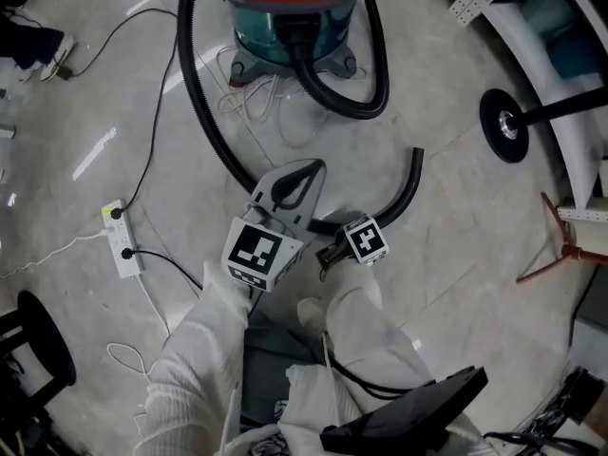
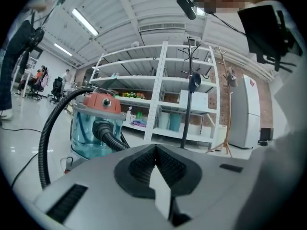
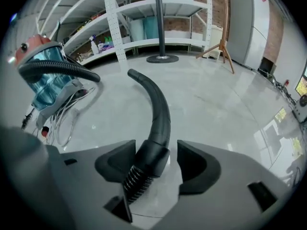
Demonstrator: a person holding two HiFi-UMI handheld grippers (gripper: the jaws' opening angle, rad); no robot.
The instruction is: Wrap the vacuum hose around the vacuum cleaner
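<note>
Black ribbed plastic vacuum hose (image 1: 201, 120) leaves the front port of the canister vacuum cleaner with orange lid and clear teal drum (image 1: 293, 15). It loops once by the base, then sweeps in a long arc across the glossy grey marble-look floor (image 1: 456, 112) to the grippers. It is not wrapped around the drum.

Right gripper (image 3: 156, 164): jaws spread wide. The hose's smooth black cuff sits between the dark moulded pads, leaning against one pad with a clear gap to the other, so no clamp. Ribbed section runs below the cuff. Smooth curved rigid black end tube (image 3: 161, 110) bends away beyond it over the floor.

Left gripper (image 2: 156, 166): matte grey shell, ridged black pads pressed together, nothing between them. It points roughly level toward the vacuum cleaner.

White knit sleeves (image 1: 204, 350) at frame bottom. White power strip (image 1: 122, 240) with black leads lies on the left. Loose thin white cable (image 1: 252, 101) is bunched beside the vacuum's base.
</note>
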